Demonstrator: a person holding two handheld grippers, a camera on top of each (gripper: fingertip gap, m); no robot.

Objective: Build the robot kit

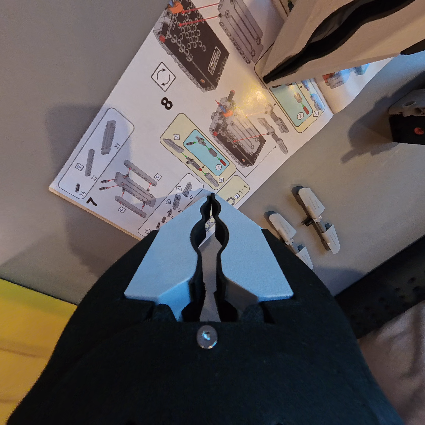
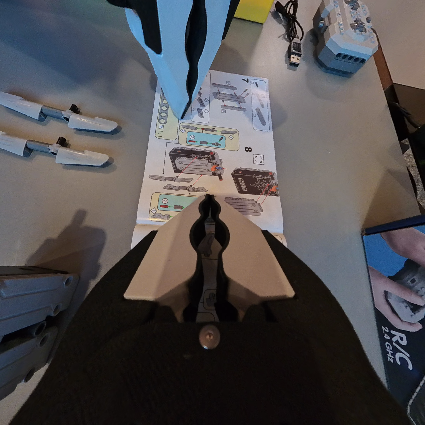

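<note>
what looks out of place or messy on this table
Nothing stands out. The instruction sheet lies flat, the two white-and-grey assemblies rest side by side, and both claws are shut and empty.

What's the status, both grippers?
Left gripper shut, empty, over booklet. Right gripper shut, empty, over same booklet. Two white assemblies beside.

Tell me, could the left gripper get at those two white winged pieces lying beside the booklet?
Probably yes: the left gripper, shut and holding nothing, sits over the booklet, and bare table separates it from the two white winged pieces.
</note>
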